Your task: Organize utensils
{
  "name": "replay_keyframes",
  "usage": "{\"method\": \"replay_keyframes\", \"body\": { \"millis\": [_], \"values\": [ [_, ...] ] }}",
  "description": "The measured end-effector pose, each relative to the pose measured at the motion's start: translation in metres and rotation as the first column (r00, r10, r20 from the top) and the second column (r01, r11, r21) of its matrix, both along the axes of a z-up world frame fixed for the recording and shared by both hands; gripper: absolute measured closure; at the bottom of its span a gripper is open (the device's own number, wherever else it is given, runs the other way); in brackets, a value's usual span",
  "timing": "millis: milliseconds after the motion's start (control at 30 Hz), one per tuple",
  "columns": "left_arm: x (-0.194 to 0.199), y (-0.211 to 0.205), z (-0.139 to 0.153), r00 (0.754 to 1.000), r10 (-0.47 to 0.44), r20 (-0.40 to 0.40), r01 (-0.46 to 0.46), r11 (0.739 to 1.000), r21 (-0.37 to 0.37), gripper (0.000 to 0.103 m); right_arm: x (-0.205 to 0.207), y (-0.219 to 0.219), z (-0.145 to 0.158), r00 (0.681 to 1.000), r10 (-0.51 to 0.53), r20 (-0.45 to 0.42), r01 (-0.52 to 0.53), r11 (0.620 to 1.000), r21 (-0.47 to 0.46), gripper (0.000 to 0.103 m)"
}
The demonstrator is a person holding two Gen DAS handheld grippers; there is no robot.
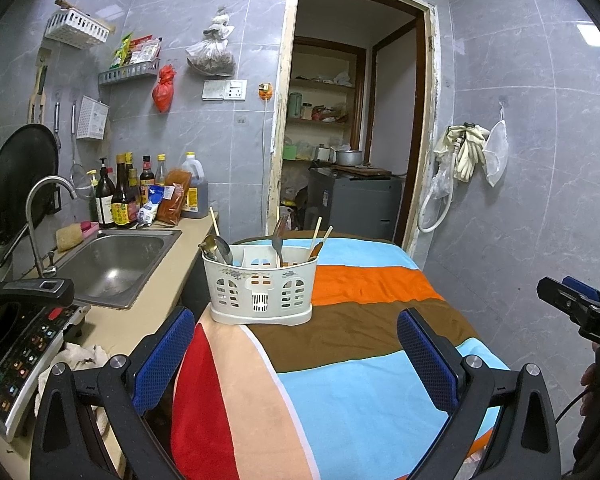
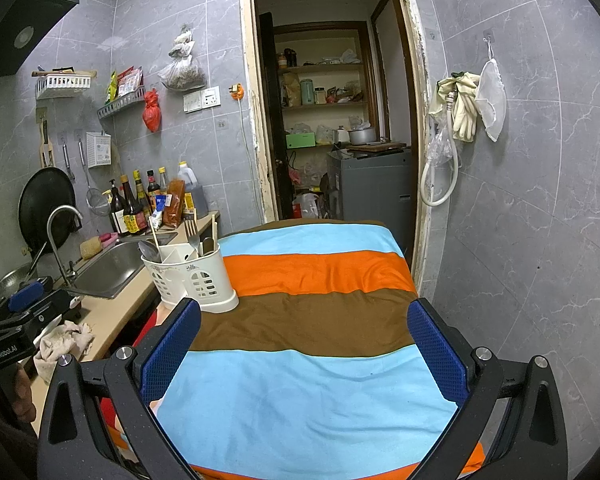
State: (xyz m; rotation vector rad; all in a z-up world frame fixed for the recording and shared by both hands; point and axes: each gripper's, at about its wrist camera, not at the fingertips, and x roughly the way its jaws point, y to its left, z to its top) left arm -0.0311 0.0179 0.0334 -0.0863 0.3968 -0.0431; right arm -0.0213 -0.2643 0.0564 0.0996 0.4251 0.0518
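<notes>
A white plastic utensil holder [image 1: 260, 288] stands on the near-left part of a striped cloth-covered table [image 1: 372, 284]. It holds spoons [image 1: 220, 248], a metal utensil [image 1: 279, 236] and chopsticks [image 1: 320, 236]. It also shows in the right wrist view [image 2: 192, 276], with a fork [image 2: 192, 232] and spoons in it. My left gripper [image 1: 296, 356] is open and empty, held in front of the holder. My right gripper [image 2: 304, 348] is open and empty over the cloth, to the right of the holder. The right gripper shows at the right edge of the left wrist view [image 1: 580, 308].
A counter on the left carries a steel sink [image 1: 116, 264] with a tap [image 1: 40, 220], sauce bottles [image 1: 128, 192], an induction cooker [image 1: 24, 356] and a crumpled rag [image 2: 64, 344]. An open doorway [image 1: 352, 120] lies behind the table. Gloves and a hose [image 1: 460, 160] hang on the right wall.
</notes>
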Motion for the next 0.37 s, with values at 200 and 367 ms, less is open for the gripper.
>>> {"method": "replay_keyframes", "body": {
  "millis": [200,367],
  "values": [
    [-0.0006,-0.0012,-0.0009,1.000,-0.001,0.001,0.001,1.000,-0.001,0.001,0.0003,-0.0001,0.0000,1.000,0.001,0.000,-0.001,1.000,-0.001,0.002],
    [-0.0005,-0.0011,-0.0008,1.000,0.000,0.001,0.000,1.000,-0.003,0.001,0.0006,-0.0004,-0.0009,1.000,0.000,-0.001,0.000,1.000,-0.001,0.002]
  ]
}}
